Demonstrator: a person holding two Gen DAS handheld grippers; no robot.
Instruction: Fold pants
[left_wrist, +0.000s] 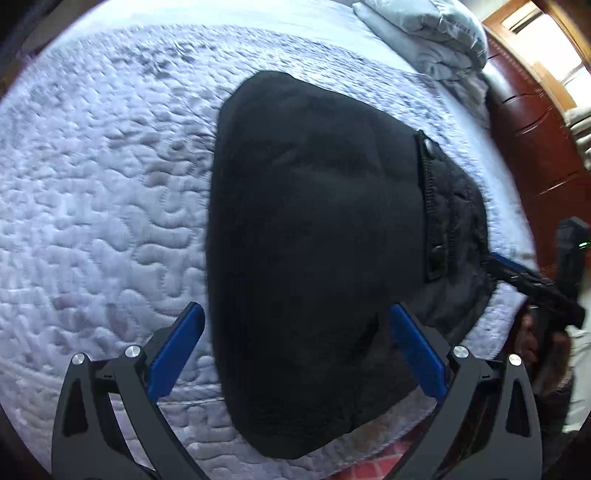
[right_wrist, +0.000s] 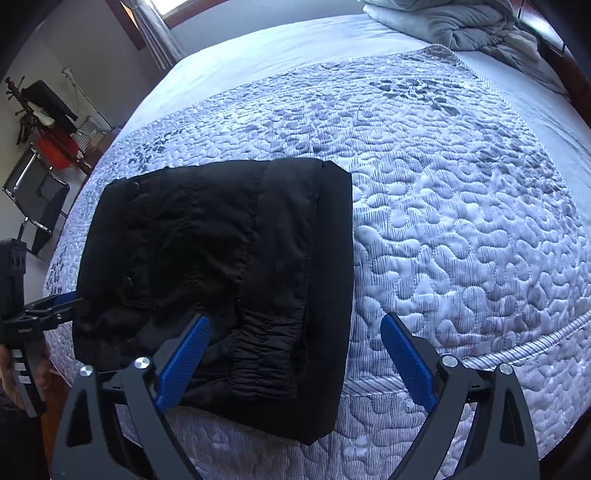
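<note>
The black pants (left_wrist: 314, 240) lie folded into a compact stack on the quilted bed, near its front edge. They also show in the right wrist view (right_wrist: 221, 280), with the elastic waistband on top. My left gripper (left_wrist: 295, 332) is open and empty, hovering above the near part of the stack. My right gripper (right_wrist: 295, 347) is open and empty, its left finger over the waistband end and its right finger over bare quilt. The other gripper shows at the stack's edge in each view, in the left wrist view (left_wrist: 532, 284) and in the right wrist view (right_wrist: 40, 314).
The light blue quilted bedspread (right_wrist: 443, 221) covers the bed. A rumpled grey duvet (right_wrist: 461, 26) lies at the head. A wooden headboard (left_wrist: 532, 122) stands at the right. A chair and clutter (right_wrist: 40, 155) stand beside the bed on the left.
</note>
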